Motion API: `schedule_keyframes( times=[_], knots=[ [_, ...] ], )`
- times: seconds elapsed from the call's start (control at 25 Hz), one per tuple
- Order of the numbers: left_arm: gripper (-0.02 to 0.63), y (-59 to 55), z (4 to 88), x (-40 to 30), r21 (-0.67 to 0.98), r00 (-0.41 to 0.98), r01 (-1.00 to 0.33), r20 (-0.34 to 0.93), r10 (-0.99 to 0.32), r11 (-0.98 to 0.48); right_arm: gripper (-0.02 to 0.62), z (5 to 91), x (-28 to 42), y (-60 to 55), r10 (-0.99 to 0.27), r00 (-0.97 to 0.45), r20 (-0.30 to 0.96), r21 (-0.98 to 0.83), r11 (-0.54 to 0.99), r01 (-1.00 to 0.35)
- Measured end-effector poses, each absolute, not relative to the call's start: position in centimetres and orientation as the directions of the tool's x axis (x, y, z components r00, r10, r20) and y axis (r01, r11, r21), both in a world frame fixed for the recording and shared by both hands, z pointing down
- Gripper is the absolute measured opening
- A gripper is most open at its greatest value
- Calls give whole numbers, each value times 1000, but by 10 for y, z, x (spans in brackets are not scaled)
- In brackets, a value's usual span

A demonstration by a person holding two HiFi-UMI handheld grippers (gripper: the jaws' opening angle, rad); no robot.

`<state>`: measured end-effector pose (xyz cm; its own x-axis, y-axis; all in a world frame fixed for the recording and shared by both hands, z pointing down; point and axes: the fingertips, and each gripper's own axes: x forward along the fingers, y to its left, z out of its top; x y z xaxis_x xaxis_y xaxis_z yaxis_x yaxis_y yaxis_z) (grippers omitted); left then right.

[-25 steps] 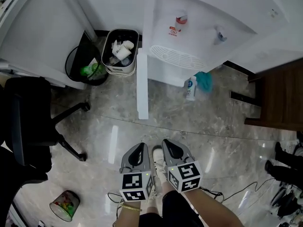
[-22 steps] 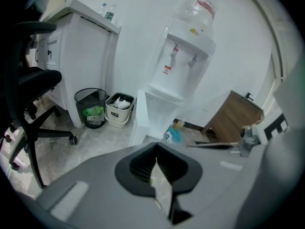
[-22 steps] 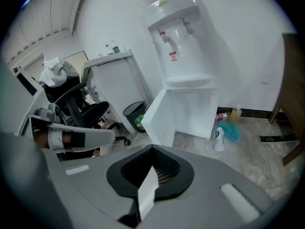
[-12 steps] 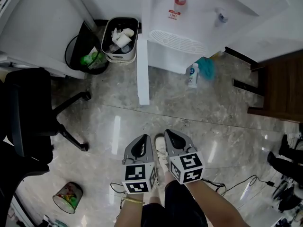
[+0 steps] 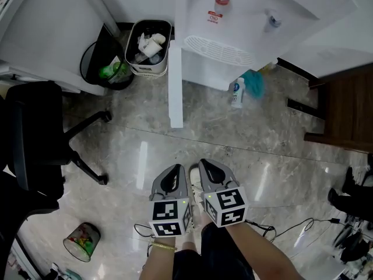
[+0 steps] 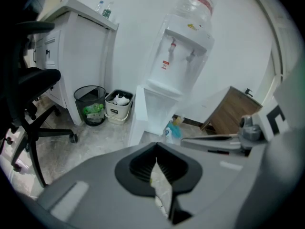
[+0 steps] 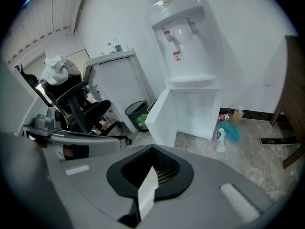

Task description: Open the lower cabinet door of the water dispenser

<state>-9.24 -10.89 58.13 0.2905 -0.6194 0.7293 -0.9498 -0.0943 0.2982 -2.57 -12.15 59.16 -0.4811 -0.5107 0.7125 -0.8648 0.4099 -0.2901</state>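
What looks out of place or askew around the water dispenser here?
The white water dispenser's lower cabinet door stands swung wide open. Beside it, a crumpled teal cloth lies on the grey stone floor next to a white plastic bottle. No spill shows.

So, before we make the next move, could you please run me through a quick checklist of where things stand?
1. Lower cabinet door swung out from the water dispenser: ok.
2. Left gripper jaws together, nothing between them: ok.
3. Right gripper jaws together, nothing between them: ok.
4. Both grippers apart from the door, held back over the floor: ok.
5. Room for the door to swing wider: not ok, the white bin stands close beside it.
6. Contents of the cabinet: cannot tell, no view looks inside.
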Motion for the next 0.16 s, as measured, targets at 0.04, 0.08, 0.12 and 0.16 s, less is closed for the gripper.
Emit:
schedule_keyframes(
  times=[0.04,0.08,0.12,0.16],
  knots=[
    [6,-109,582,-92,298,290,-950,729,-619,-94,-4,592,-25,-122,-511,-480,713,-289,410,-865],
    [6,-108,582,-91,299,290,-950,730,-619,-93,-3,592,-25,-122,-511,-479,713,-288,409,-866],
    [6,-108,582,-91,299,289,-950,730,-619,-91,-3,592,-24,-121,-511,-479,714,-287,410,-866],
    [6,-108,583,-90,299,288,-950,731,-619,-90,-3,593,-24,-121,-510,-478,715,-287,410,-866]
  ],
)
